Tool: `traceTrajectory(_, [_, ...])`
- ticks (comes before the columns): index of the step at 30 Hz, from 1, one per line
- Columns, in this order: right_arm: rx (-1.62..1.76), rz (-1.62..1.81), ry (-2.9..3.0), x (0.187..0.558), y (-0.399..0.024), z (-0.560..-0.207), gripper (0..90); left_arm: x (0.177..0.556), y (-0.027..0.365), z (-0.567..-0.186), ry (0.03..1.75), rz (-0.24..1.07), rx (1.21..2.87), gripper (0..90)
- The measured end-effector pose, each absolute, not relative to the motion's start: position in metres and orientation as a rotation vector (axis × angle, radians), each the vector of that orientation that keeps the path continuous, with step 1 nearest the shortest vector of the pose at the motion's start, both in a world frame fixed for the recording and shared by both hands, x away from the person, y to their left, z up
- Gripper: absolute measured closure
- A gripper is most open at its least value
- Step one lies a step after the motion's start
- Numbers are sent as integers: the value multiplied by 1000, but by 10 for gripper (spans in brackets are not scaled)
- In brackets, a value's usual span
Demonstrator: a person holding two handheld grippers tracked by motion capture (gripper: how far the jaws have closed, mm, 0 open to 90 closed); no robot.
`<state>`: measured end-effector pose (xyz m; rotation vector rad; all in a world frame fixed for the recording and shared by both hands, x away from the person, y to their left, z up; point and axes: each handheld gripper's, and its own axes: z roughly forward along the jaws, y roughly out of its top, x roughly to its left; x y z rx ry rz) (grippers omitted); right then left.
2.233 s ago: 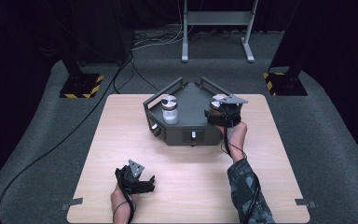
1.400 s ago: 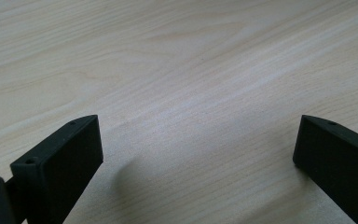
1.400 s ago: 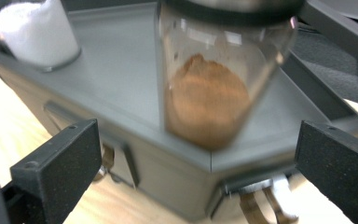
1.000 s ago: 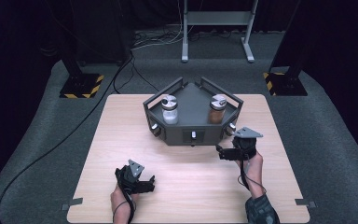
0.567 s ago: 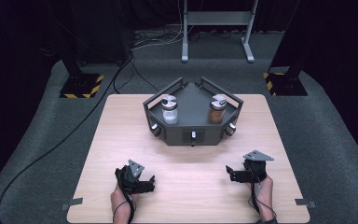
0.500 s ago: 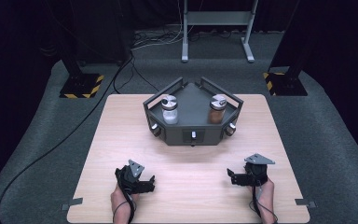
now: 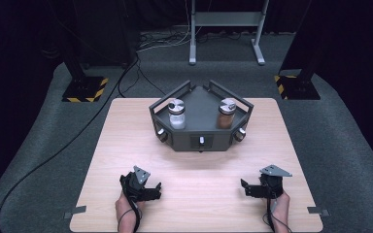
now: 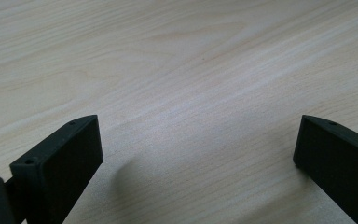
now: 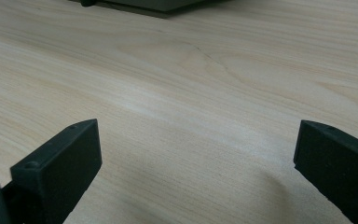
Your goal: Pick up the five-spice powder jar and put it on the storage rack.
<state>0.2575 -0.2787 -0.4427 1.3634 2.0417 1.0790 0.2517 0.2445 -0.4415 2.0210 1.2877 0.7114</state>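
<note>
My left gripper [image 8: 198, 154] stands with its jaws spread wide and nothing between them, just bare pale wood grain and a soft shadow under the left jaw. My right gripper [image 9: 198, 154] is the same: jaws released, far apart, empty, low over the tabletop. Past its jaws, at the top edge of the right gripper view, I catch the dark foot of the rack [image 9: 158, 5].

From the high view, I hold the left gripper [image 7: 156, 190] near the front edge of the table [image 7: 126, 126], toward its left corner, jaws pointing to my right. The right gripper [image 7: 245, 187] sits near the front edge on the other side, its jaws pointing to my left and its grey three-cornered plate on top. Both rest low on the wood, well apart from each other, with a cable trailing back along each wrist.

The things nearest my work are well ahead of both grippers: a dark grey angular rack [image 7: 201, 114] at the middle of the table's far half. On it stand two jars with metal lids, upright and apart: a jar of white contents [image 7: 177, 115] on the left, a jar of brown contents [image 7: 226, 114] on the right. Small knobs show along the rack's front faces.
</note>
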Motion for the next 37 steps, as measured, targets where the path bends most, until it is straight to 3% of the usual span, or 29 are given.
traceTrajectory(10, [1285,1019,2026,243,-266,-444,5,251,244,-442,1288,714,2021,7])
traceTrajectory(37, [1290,972,2065,249,-261,-440,13,251,243,-442,1283,722,2023,7])
